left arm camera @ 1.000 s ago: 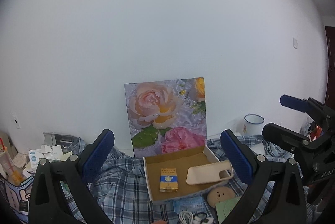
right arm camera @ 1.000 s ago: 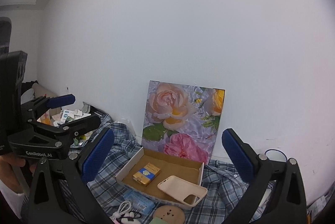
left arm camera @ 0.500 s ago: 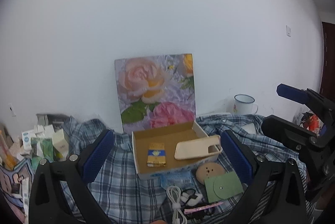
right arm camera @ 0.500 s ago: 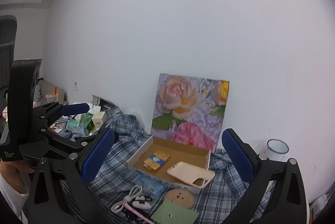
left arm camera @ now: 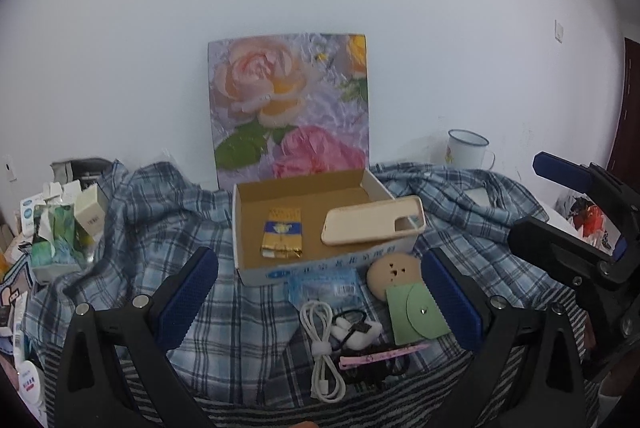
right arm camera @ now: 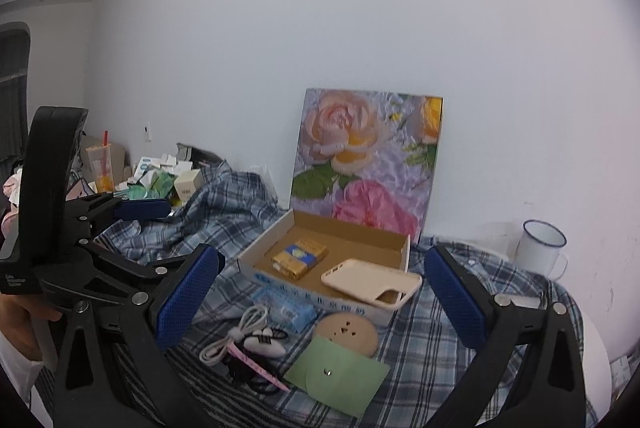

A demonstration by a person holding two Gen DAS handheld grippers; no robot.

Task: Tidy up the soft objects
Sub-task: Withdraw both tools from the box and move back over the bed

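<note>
An open cardboard box (left arm camera: 312, 268) (right arm camera: 304, 286) sits on a blue plaid cloth (left arm camera: 160, 211) (right arm camera: 440, 320). Inside lies a gold-and-blue packet (left arm camera: 281, 232) (right arm camera: 300, 256); a beige phone case (left arm camera: 374, 220) (right arm camera: 372, 282) rests on the box's right rim. In front lie a blue tissue pack (left arm camera: 326, 286) (right arm camera: 286, 306), a white cable (left arm camera: 322, 344) (right arm camera: 236, 336), white earbuds case (left arm camera: 354, 330) (right arm camera: 266, 346), a pink strip (left arm camera: 380, 352), a round beige disc (left arm camera: 390, 270) (right arm camera: 352, 332) and a green envelope (left arm camera: 416, 312) (right arm camera: 336, 378). My left gripper (left arm camera: 320, 304) and right gripper (right arm camera: 320, 296) are open and empty above these items.
A rose picture (left arm camera: 290, 107) (right arm camera: 368, 163) leans on the white wall behind the box. A white enamel mug (left arm camera: 466, 147) (right arm camera: 542, 248) stands at the right. Small cartons and a green packet (left arm camera: 56, 228) (right arm camera: 160, 179) crowd the left side.
Both grippers have tilted downward and moved closer, so the small items in front of the box come into view. Nothing has been picked up.
</note>
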